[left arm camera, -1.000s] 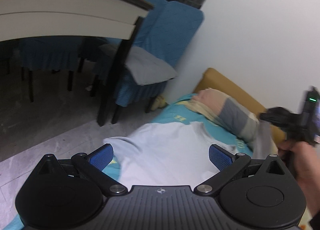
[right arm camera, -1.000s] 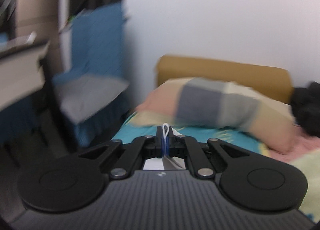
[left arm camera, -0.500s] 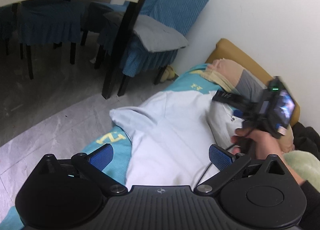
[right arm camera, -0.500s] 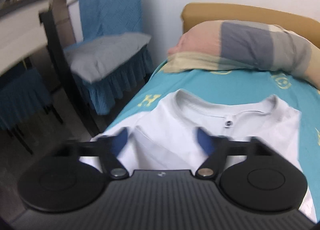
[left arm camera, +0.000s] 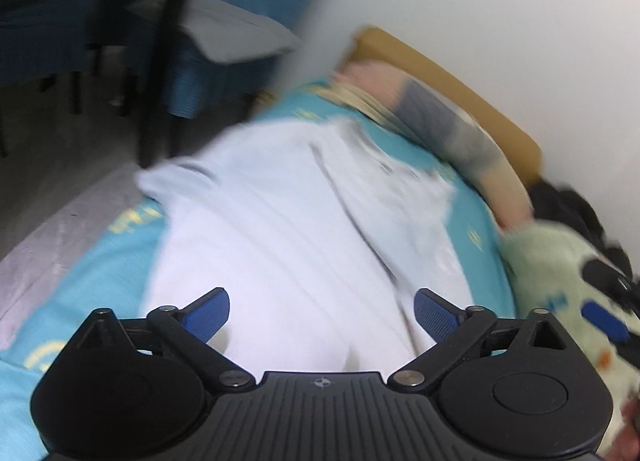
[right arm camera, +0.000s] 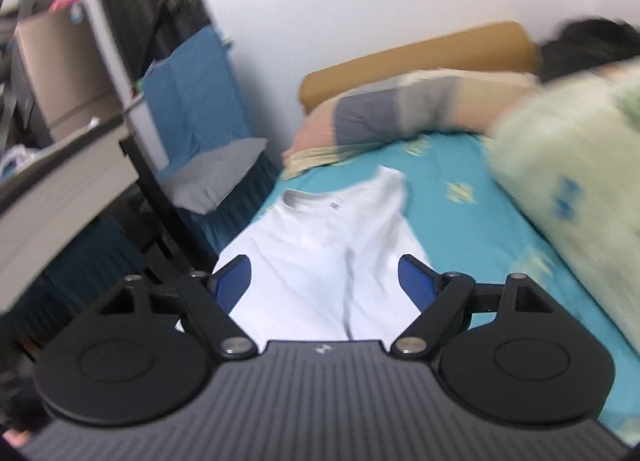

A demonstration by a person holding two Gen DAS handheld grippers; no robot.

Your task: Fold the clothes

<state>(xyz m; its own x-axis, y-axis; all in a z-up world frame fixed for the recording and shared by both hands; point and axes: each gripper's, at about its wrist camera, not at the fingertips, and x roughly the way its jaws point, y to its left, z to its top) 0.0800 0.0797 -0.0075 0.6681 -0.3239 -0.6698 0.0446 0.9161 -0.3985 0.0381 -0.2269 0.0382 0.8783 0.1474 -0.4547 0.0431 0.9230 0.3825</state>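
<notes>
shirt: white tee (right arm camera: 320, 245) laid flat on the teal bed sheet (right arm camera: 472, 221), along the bed's left edge, collar twd the headboard end; one sleeve looks folded in over the body, pics blurry tho
left gripper (left arm camera: 322, 315): fingers spread wide, nothing in them, over the tee's lower part
right gripper (right arm camera: 325, 281): also wide apart, empty, above the tee
pillow (right arm camera: 400, 113): striped, at headboard end, just past the collar
blanket (right arm camera: 568, 149): pale green, bed's right side
chair (right arm camera: 200, 109): blue cover, beside the bed's left edge
</notes>
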